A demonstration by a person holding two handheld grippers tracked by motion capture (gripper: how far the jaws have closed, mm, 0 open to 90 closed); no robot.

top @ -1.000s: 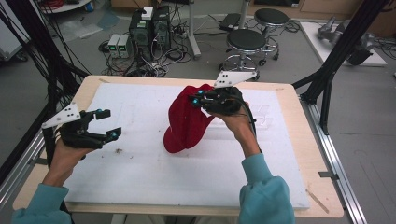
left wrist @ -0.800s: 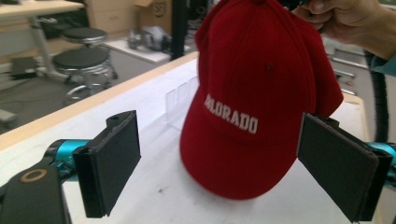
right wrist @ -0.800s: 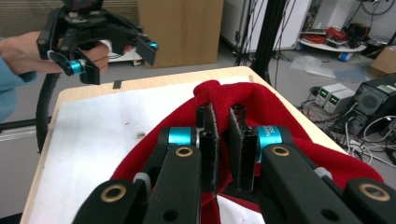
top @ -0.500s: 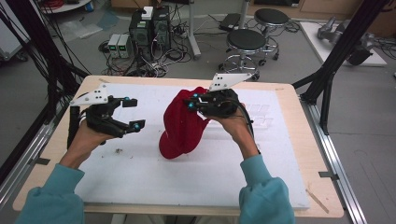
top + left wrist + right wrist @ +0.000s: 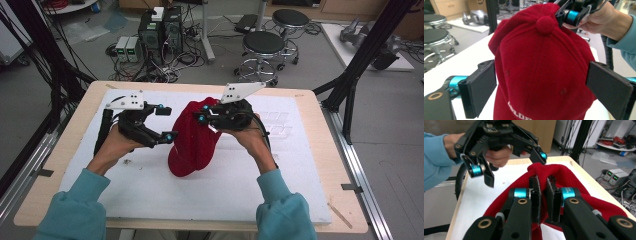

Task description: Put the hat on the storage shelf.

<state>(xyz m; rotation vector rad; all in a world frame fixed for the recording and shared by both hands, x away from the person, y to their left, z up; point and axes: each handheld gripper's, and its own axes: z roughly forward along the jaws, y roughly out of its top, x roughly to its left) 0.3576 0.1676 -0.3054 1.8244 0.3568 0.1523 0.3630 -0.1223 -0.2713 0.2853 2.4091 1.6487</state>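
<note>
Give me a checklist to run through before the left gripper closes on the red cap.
1. Right gripper shut on the cap: ok.
2. Left gripper jaws, just opened wider, stand open: ok.
3. Cap crown between the left jaws in the left gripper view: ok.
4. Left pads touching the fabric: not ok, gaps on both sides.
5. Cap lifted off the table: cannot tell, its lower edge looks close to the surface.
</note>
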